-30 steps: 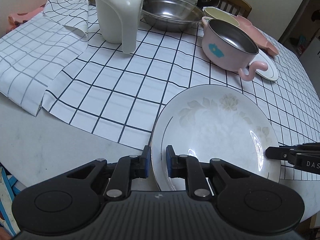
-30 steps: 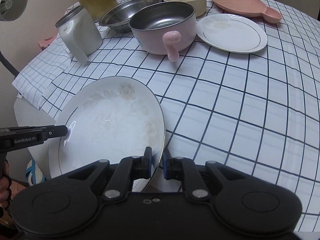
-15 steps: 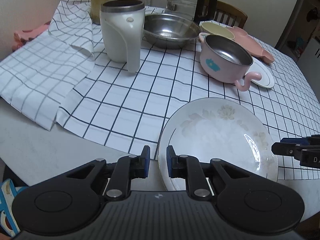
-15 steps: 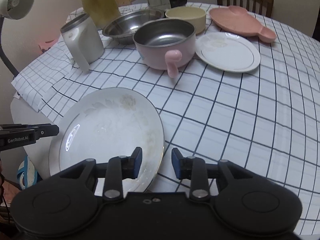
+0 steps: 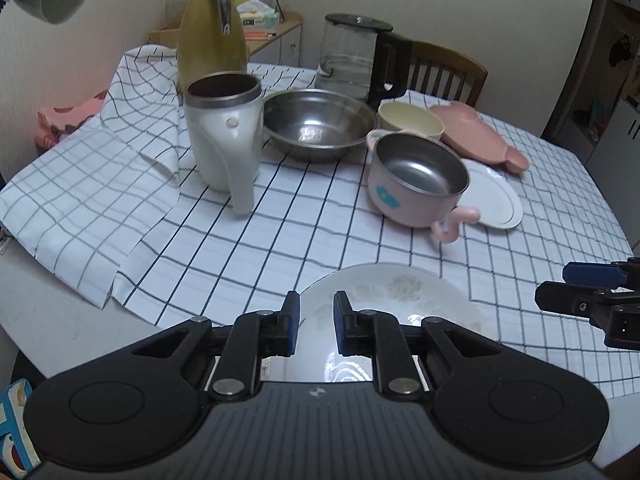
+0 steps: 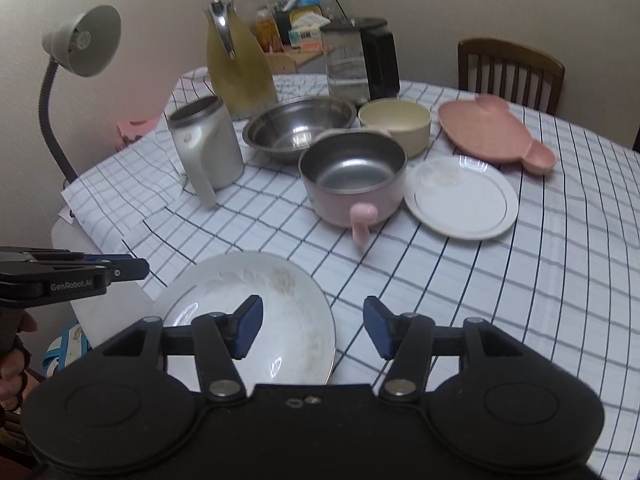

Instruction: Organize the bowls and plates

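While both claws gape empty, the floral plate point(image 6: 248, 312) lies just below the right claw point(image 6: 313, 327) and left claw point(image 5: 313, 317).

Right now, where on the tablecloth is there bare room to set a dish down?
Free: right of the large floral plate, in front of the small white plate; also between the white jug and the pink handled bowl. Crowded: the back row around the steel bowl.

Round table point(image 6: 66, 226) under a white grid-check cloth point(image 6: 500, 280), creased and folded at its left end.
On the cloth: floral plate point(image 6: 256, 320) at the near edge; pink handled bowl point(image 6: 354, 184), small white plate point(image 6: 460, 196), steel bowl point(image 6: 298, 128), cream bowl point(image 6: 396, 120), pink dish point(image 6: 492, 132), white jug point(image 6: 206, 152), yellow flask point(image 6: 240, 68), glass kettle point(image 6: 356, 64).
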Motion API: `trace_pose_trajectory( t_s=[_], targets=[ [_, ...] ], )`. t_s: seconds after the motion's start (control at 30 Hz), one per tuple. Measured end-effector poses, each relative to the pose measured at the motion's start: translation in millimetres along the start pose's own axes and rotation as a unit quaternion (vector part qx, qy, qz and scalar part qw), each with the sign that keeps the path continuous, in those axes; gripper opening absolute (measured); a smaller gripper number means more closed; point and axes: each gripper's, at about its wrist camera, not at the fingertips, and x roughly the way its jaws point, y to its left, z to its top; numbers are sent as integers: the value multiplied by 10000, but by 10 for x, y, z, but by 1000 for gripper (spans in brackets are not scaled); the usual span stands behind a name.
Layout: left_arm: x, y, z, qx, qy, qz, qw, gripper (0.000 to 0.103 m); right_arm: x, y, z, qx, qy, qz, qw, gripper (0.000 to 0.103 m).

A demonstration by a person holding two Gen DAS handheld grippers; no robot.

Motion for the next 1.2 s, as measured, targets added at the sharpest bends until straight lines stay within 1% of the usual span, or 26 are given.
trace_pose_trajectory(
  t_s=[0.07, 0.1, 0.13, 0.17, 0.2, 0.23, 0.3, 0.37, 0.43, 0.5, 0.57, 0.6, 0.7, 0.8, 0.87, 0.9, 0.93, 0.97, 1.07, 1.2],
  targets=[
    [-30, -103, 40, -42, -43, -26, 10000, 18, -79, -38, 47, -110, -121, 38, 9999, 61],
    [-48, -161, 59, -71, -73, -42, 9999, 21, -113, -62, 72, -163, -175, 44, 9997, 63],
    [-63, -217, 80, -89, -113, -49, 9999, 28, -148, -94, 95, -195, -226, 49, 9995, 64],
    [-82, -283, 101, -92, -165, -42, 9998, 32, -181, -130, 115, -199, -265, 79, 9994, 65],
    [-100, -349, 121, -88, -224, -36, 9997, 45, -217, -178, 141, -192, -293, 125, 9993, 65],
    [-121, -412, 140, -101, -298, -35, 9995, 65, -248, -223, 165, -189, -320, 150, 9992, 67],
    [-159, -527, 180, -185, -458, -20, 9988, 79, -306, -315, 201, -217, -397, 179, 9988, 71],
    [-160, -651, 246, -235, -521, -71, 9983, 79, -356, -418, 236, -267, -452, 203, 9984, 73],
    [-143, -781, 302, -249, -573, -57, 9980, 79, -398, -535, 279, -281, -516, 209, 9981, 81],
    [-121, -929, 354, -264, -646, -55, 9975, 79, -432, -666, 326, -307, -587, 229, 9975, 84],
    [-86, -1089, 404, -201, -725, 38, 9972, 79, -457, -802, 382, -338, -652, 206, 9971, 90],
    [-68, -1162, 426, -167, -783, 83, 9968, 79, -465, -869, 412, -354, -700, 164, 9968, 96],
    [14, -1347, 493, -220, -889, 92, 9958, 80, -487, -1063, 506, -430, -848, 99, 9954, 101],
    [140, -1500, 557, -304, -918, 95, 9953, 81, -458, -1274, 607, -453, -893, 56, 9950, 102],
    [229, -1607, 593, -294, -933, 121, 9951, 89, -417, -1410, 669, -460, -892, 23, 9949, 102],
    [281, -1657, 608, -302, -938, 134, 9950, 101, -393, -1473, 696, -461, -882, 6, 9950, 102],
    [324, -1696, 618, -335, -970, 140, 9946, 103, -367, -1531, 721, -471, -866, 8, 9951, 102],
    [367, -1736, 633, -354, -994, 140, 9943, 103, -339, -1587, 741, -485, -847, -5, 9952, 102],
    [521, -1847, 692, -372, -886, 211, 9951, 103, -248, -1731, 804, -544, -803, -32, 9953, 102],
    [746, -1927, 744, -622, -678, 272, 9954, 103, -86, -1894, 884, -637, -713, -87, 9954, 102]
  ],
)
